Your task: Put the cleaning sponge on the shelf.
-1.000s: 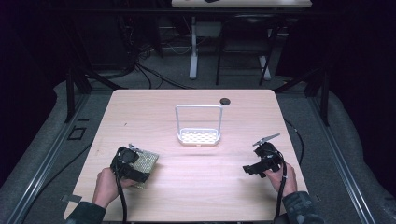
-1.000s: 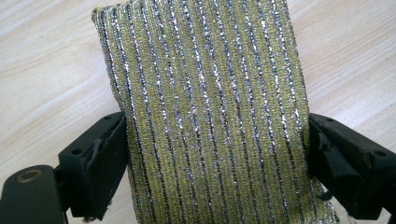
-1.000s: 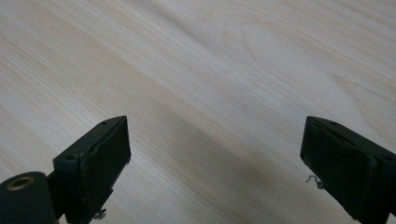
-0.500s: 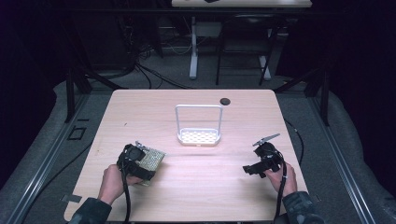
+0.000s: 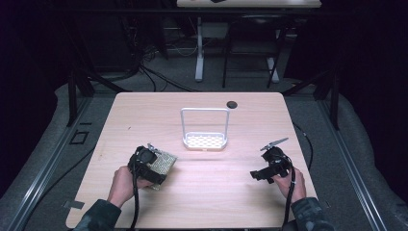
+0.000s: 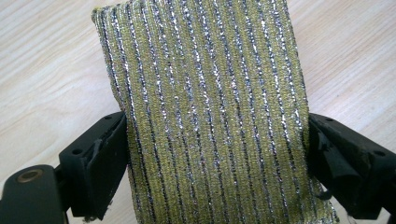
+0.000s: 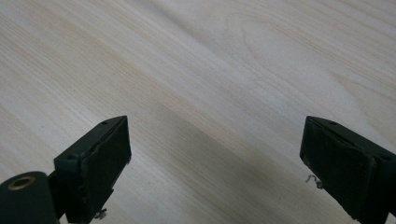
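Left hand (image 5: 124,185): came in from the bottom edge of the high view at about seven o'clock on the table, dark sleeve behind it, wrapped round the left gripper.

Left gripper (image 5: 153,166): sat at roughly eight o'clock on the table, its jaws pinching the sponge from both sides; in the left gripper view (image 6: 215,154) both black pads pressed against the long edges of the sponge.

Sponge (image 6: 205,112): a flat scouring pad, olive-yellow with glittering silver stripes running lengthwise, held between the left jaws and reaching away from them over the bare wood. In the high view (image 5: 161,163) it lay low over the table, at about seven o'clock from the rack and near it without touching. Whether its far end rested on the wood could not be told.

Table (image 5: 144,115): pale wood, rounded corners.

Rack (image 5: 204,140): a white perforated tray with a tall wire hoop standing upright at its back, just past the table's centre toward twelve o'clock.

Black disc (image 5: 232,104): small and round, at about one o'clock near the far edge.

Right gripper (image 5: 256,174): at about four o'clock on the table, held in the right hand (image 5: 288,180); in the right gripper view (image 7: 215,154) its jaws stood spread wide over bare wood with nothing between them.
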### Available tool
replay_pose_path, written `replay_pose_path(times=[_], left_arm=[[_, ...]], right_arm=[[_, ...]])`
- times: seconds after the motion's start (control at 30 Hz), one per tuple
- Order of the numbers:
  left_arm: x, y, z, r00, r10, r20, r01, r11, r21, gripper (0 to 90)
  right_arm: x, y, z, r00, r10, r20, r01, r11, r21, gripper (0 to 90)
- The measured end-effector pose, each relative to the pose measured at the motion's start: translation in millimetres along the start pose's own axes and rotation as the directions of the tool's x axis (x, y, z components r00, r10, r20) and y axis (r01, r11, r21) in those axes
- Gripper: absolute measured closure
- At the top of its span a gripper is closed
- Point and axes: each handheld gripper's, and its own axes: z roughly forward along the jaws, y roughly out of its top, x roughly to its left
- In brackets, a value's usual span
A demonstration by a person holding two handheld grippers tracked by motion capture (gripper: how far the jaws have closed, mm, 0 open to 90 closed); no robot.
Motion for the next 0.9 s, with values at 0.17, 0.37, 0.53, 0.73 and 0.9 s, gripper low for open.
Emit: replay_pose_path(times=[0.17, 0.37, 0.53, 0.73, 0.9], left_arm=[[-3.4, 7.4, 0.5, 0.9998, 0.015, 0.01, -0.015, 0.9999, -0.006, 11.4], [-7.5, 16.8, 2.7, 0.9992, 0.031, 0.025, -0.03, 0.9994, -0.014, 11.5], [-14.9, 24.6, 3.1, 0.9978, 0.056, 0.035, -0.055, 0.9983, -0.018, 11.5], [-20.1, 32.7, 1.0, 0.9962, 0.072, 0.049, -0.07, 0.997, -0.032, 11.5], [-25.9, 39.1, 2.1, 0.9941, 0.089, 0.061, -0.088, 0.9956, -0.032, 11.5]], right_arm=[[0.1, 0.0, -0.2, 1.0, 0.003, -0.002, -0.003, 1.0, 0.0, 8.1], [-0.2, -0.2, -0.4, 1.0, 0.003, -0.002, -0.003, 1.0, 0.0, 8.1], [-0.7, -0.1, -1.8, 1.0, 0.0, -0.003, 0.0, 1.0, 0.005, 8.2], [1.0, 0.2, -1.5, 1.0, -0.007, -0.003, 0.007, 1.0, -0.004, 8.2], [-0.6, 0.6, 1.1, 1.0, -0.004, -0.007, 0.004, 1.0, 0.002, 8.2]])
